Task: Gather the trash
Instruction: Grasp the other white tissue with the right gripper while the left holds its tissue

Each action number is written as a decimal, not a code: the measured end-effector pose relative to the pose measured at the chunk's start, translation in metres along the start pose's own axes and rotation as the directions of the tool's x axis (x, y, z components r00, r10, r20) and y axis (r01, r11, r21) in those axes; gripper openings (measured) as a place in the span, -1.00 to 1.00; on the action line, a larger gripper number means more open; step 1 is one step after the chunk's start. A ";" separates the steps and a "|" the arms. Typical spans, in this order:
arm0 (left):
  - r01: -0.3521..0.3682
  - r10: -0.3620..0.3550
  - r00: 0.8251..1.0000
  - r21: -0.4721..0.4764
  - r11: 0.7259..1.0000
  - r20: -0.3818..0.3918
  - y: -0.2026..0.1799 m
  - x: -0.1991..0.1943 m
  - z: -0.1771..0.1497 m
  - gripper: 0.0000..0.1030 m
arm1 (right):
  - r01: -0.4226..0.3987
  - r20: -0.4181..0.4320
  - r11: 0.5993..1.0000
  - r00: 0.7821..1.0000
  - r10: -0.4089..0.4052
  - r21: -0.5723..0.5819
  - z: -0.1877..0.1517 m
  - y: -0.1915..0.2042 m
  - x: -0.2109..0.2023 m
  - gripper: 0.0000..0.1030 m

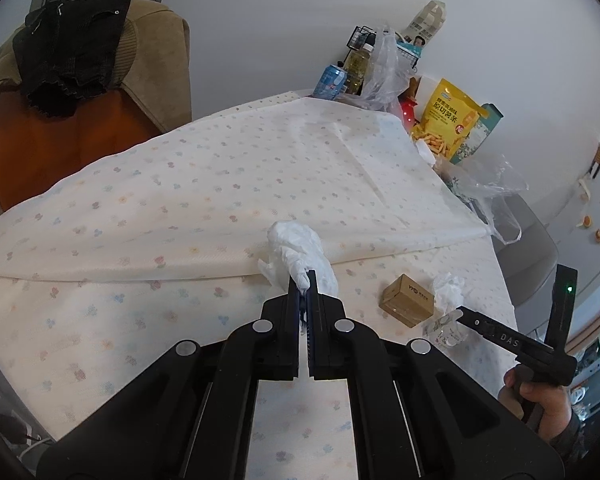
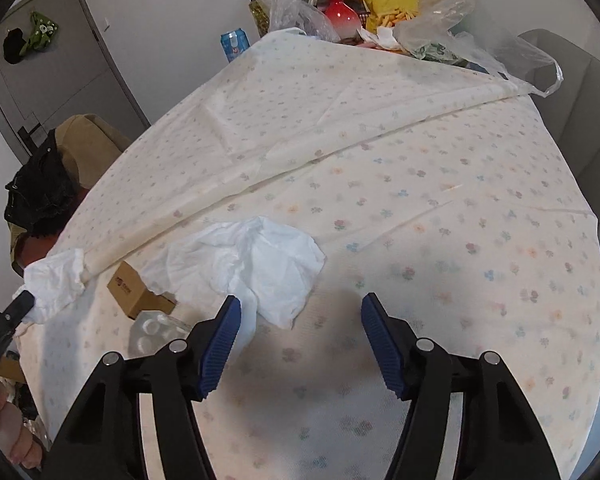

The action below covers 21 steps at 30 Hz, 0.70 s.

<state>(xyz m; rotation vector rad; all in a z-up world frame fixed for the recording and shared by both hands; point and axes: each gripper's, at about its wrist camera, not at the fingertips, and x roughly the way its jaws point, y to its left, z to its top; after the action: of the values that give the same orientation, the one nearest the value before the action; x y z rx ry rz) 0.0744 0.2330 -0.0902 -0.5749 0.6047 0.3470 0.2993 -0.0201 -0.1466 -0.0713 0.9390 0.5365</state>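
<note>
My left gripper (image 1: 305, 280) is shut on a crumpled white tissue (image 1: 298, 250) held just above the flowered tablecloth (image 1: 180, 184); the same tissue (image 2: 56, 280) shows at the left in the right wrist view. My right gripper (image 2: 300, 320) is open over the cloth, its left finger beside a second crumpled white tissue (image 2: 252, 264) lying flat. A small brown cardboard box (image 1: 408, 300) (image 2: 134, 292) and a clear plastic blister pack (image 2: 152, 332) lie between the two grippers.
The far table end holds a yellow snack bag (image 1: 452, 120), a red pot (image 2: 342, 16), a blue can (image 1: 332, 80), a bottle, a wire basket and clear plastic bags (image 2: 440, 12). A chair draped with clothes (image 1: 72, 52) stands left; a grey chair (image 2: 572, 80) stands right.
</note>
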 end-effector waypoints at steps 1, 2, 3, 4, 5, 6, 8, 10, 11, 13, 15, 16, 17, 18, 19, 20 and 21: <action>0.000 0.000 1.000 0.002 1.000 -0.001 0.000 0.000 0.000 -0.93 | 0.018 0.000 1.000 1.000 -0.018 -0.012 0.000 0.001 0.000 -0.08; 0.000 0.000 1.000 0.003 1.000 -0.002 -0.001 0.001 -0.001 -0.93 | 0.038 -0.004 0.999 0.999 -0.038 -0.020 0.000 0.001 0.000 -0.30; 0.001 -0.001 1.000 0.003 1.000 -0.002 -0.001 0.001 -0.001 -0.93 | 0.064 -0.008 0.998 0.998 -0.064 -0.026 0.001 0.000 -0.001 -0.50; 0.004 -0.004 1.000 0.003 1.000 -0.003 -0.002 0.001 -0.002 -0.93 | 0.060 -0.015 0.998 0.998 -0.060 -0.023 0.002 -0.003 -0.001 -0.83; 0.008 -0.008 1.000 0.004 1.000 -0.003 -0.004 0.000 -0.002 -0.93 | 0.039 -0.030 0.999 0.999 -0.039 -0.013 0.003 -0.006 -0.001 -0.98; 0.010 -0.010 1.000 0.007 1.000 -0.001 -0.006 0.000 -0.002 -0.93 | 0.028 -0.036 1.000 0.999 -0.028 -0.005 0.002 -0.009 -0.003 -0.98; 0.018 -0.018 1.000 0.017 1.000 0.003 -0.010 -0.002 -0.003 -0.93 | 0.034 -0.024 0.999 0.999 -0.035 -0.020 0.000 -0.010 -0.011 -0.98; 0.024 -0.024 1.000 0.023 0.999 0.006 -0.013 -0.004 -0.003 -0.93 | 0.018 -0.018 1.000 1.000 -0.019 -0.019 -0.002 -0.011 -0.018 -0.98; 0.025 -0.025 1.000 0.025 0.999 0.006 -0.014 -0.004 -0.004 -0.93 | 0.008 -0.012 1.000 1.000 -0.008 -0.018 -0.002 -0.011 -0.022 -0.98; 0.028 -0.028 1.000 0.023 0.999 0.005 -0.014 -0.004 -0.005 -0.93 | -0.013 -0.006 1.000 1.000 0.013 -0.019 0.000 -0.009 -0.028 -0.97; 0.029 -0.029 1.000 0.022 0.999 0.005 -0.015 -0.004 -0.005 -0.93 | -0.024 -0.013 1.000 1.000 0.024 -0.015 0.004 -0.007 -0.029 -0.90; 0.030 -0.030 1.000 0.022 0.999 0.005 -0.015 -0.004 -0.005 -0.93 | -0.025 -0.015 1.000 1.000 0.024 -0.018 0.007 -0.006 -0.028 -0.88; 0.030 -0.030 1.000 0.023 0.999 0.005 -0.015 -0.003 -0.005 -0.93 | -0.027 -0.014 0.999 1.000 0.026 -0.025 0.008 -0.004 -0.028 -0.55; 0.029 -0.029 1.000 0.023 0.999 0.004 -0.014 -0.003 -0.005 -0.93 | -0.026 -0.003 0.999 1.000 0.026 -0.033 0.010 -0.001 -0.028 -0.28; 0.028 -0.028 1.000 0.025 0.999 0.005 -0.014 -0.003 -0.005 -0.93 | -0.019 0.019 0.999 1.000 0.020 -0.044 0.011 0.002 -0.029 0.08; 0.025 -0.025 1.000 0.024 0.999 0.007 -0.013 -0.003 -0.004 -0.93 | -0.016 0.029 0.998 0.999 0.018 -0.055 0.012 0.005 -0.029 0.09; 0.020 -0.021 1.000 0.022 1.000 0.008 -0.011 -0.003 -0.003 -0.93 | -0.022 0.019 0.998 1.000 0.023 -0.065 0.014 0.008 -0.026 0.09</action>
<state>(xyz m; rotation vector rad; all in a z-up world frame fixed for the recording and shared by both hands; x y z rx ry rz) 0.0759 0.2222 -0.0864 -0.5583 0.5935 0.3229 0.2938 -0.0196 -0.1166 -0.1141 0.9045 0.5875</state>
